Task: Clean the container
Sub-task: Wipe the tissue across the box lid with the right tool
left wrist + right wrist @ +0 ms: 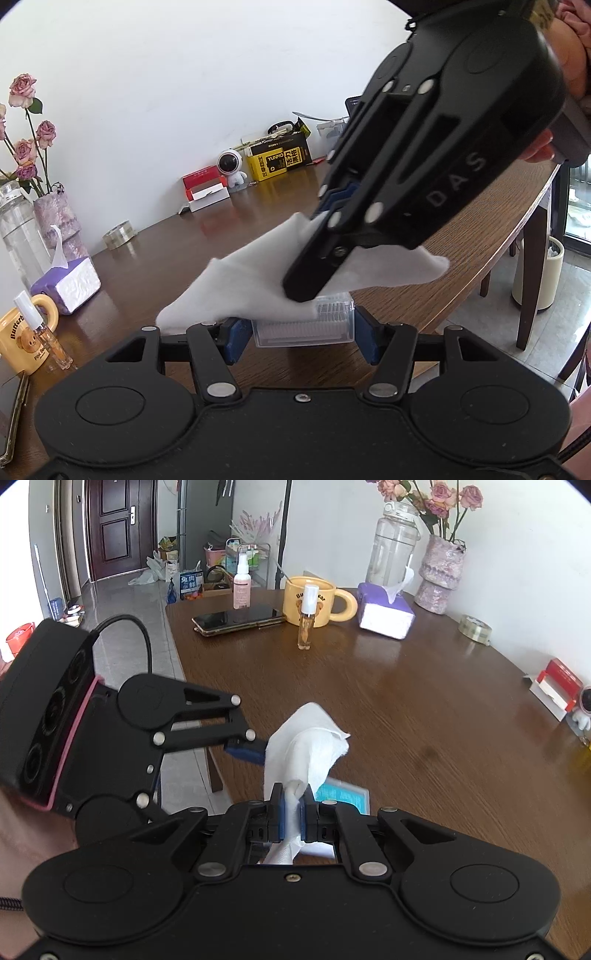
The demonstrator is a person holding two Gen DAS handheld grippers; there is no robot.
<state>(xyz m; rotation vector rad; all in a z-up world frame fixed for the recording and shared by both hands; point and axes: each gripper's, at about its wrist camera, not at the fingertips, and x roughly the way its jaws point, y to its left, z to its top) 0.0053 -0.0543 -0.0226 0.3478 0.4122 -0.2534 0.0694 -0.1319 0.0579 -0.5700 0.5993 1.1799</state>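
A small clear plastic container [301,332] sits low over the brown table, held end to end between the blue pads of my left gripper [302,341], which is shut on it. My right gripper [303,291] comes down from the upper right, shut on a white tissue [236,288] that drapes over the container's top. In the right wrist view the right gripper [293,812] pinches the bunched tissue [310,746]. Only a corner of the container [343,794] shows there, with a blue label. One blue finger [245,751] of the left gripper pokes out beside the tissue.
Toward the far end of the table stand a yellow mug [310,602], a small spray bottle [306,622], a phone [236,622], a purple tissue box [386,614], a tape roll [474,629] and a vase of roses [441,576]. The table edge [188,686] runs close on the left.
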